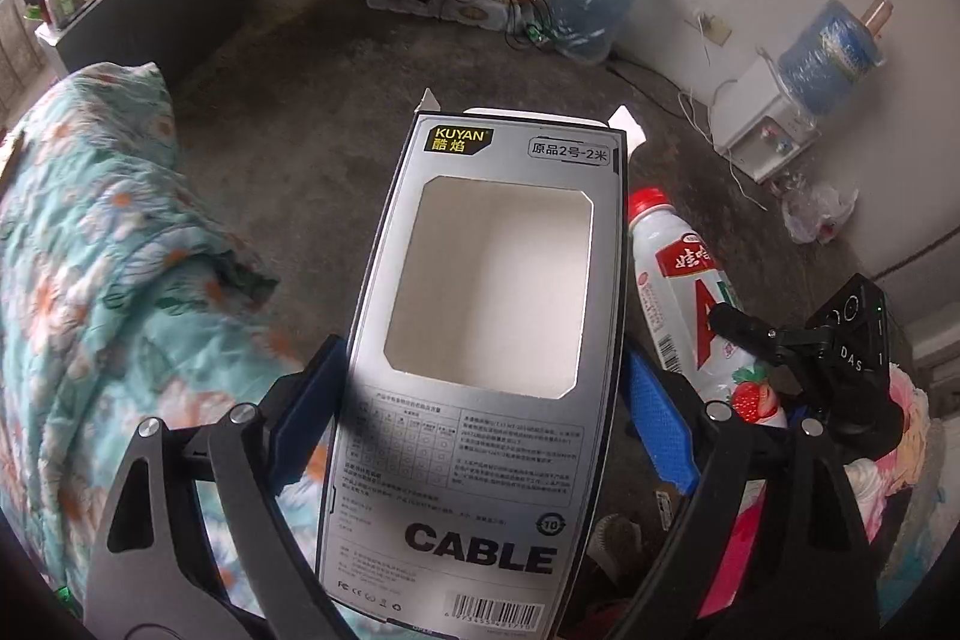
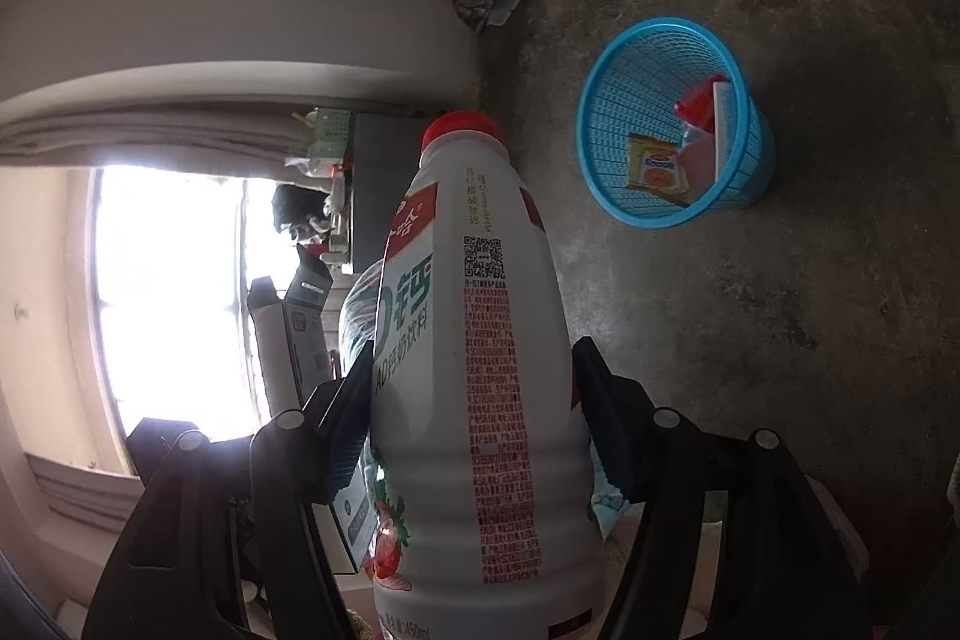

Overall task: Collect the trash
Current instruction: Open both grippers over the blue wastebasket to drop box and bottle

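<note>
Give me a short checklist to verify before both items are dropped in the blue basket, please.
1. Left gripper clamps the cable box: ok.
2. Right gripper clamps the milk bottle: ok.
3. Bottle cap is on: ok.
4. Blue basket stands upright, with room inside: ok.
5. Basket is under either gripper: not ok, it sits off to the side.
6. Box is empty: cannot tell fully.

The cable box (image 1: 480,340) runs past the lower edge; the milk bottle (image 2: 480,370) base is cropped; basket (image 2: 744,142) contents are partly hidden.
</note>
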### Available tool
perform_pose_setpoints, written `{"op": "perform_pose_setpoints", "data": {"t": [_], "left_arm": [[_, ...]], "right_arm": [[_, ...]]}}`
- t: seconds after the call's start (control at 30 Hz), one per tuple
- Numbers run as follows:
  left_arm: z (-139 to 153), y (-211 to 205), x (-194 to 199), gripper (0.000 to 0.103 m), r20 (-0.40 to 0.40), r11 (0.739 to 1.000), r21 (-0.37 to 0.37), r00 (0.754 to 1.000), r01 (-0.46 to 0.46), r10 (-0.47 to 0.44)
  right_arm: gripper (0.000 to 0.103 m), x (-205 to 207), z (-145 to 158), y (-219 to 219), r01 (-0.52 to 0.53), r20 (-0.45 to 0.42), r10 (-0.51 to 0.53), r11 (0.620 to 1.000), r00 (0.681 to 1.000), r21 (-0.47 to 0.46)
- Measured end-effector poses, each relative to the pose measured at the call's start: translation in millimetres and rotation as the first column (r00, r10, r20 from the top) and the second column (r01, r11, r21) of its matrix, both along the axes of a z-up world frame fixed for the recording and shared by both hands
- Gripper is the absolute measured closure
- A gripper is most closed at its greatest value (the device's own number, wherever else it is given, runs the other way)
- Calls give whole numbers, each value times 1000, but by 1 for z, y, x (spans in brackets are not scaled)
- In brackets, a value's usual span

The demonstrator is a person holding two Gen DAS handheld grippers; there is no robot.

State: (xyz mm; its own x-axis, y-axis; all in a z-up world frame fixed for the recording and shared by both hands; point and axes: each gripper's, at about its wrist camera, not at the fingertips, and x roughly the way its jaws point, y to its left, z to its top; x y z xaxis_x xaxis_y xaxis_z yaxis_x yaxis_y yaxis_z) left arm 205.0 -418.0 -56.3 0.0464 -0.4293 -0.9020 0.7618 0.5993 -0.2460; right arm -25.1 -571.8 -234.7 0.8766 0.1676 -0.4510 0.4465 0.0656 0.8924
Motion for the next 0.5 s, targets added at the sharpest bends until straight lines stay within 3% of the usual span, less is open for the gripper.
{"op": "perform_pose_setpoints", "data": {"t": [0.13, 0.2, 0.3, 0.4, 0.5], "left_arm": [[-38, -63, 31, 17, -61, 999, 48, 998, 21, -18], [-63, -94, 55, 16, -153, 999, 34, 988, 23, -17], [-103, -132, 89, 16, -205, 997, 45, 976, -63, 71], [-118, -141, 102, 16, -198, 986, 3, 966, -167, 164], [-120, -135, 97, 16, -218, 988, -39, 966, -151, 139]], "right_arm": [[40, 27, -32, -38, 39, -46, -37, 998, 998, 54], [36, 51, -52, -65, 42, -41, -39, 996, 998, 82], [29, 79, -86, -102, 93, -139, -86, 994, 987, 50], [29, 84, -115, -116, 113, -181, -99, 992, 979, 65], [29, 72, -124, -110, 130, -158, -120, 990, 980, 56]]}}
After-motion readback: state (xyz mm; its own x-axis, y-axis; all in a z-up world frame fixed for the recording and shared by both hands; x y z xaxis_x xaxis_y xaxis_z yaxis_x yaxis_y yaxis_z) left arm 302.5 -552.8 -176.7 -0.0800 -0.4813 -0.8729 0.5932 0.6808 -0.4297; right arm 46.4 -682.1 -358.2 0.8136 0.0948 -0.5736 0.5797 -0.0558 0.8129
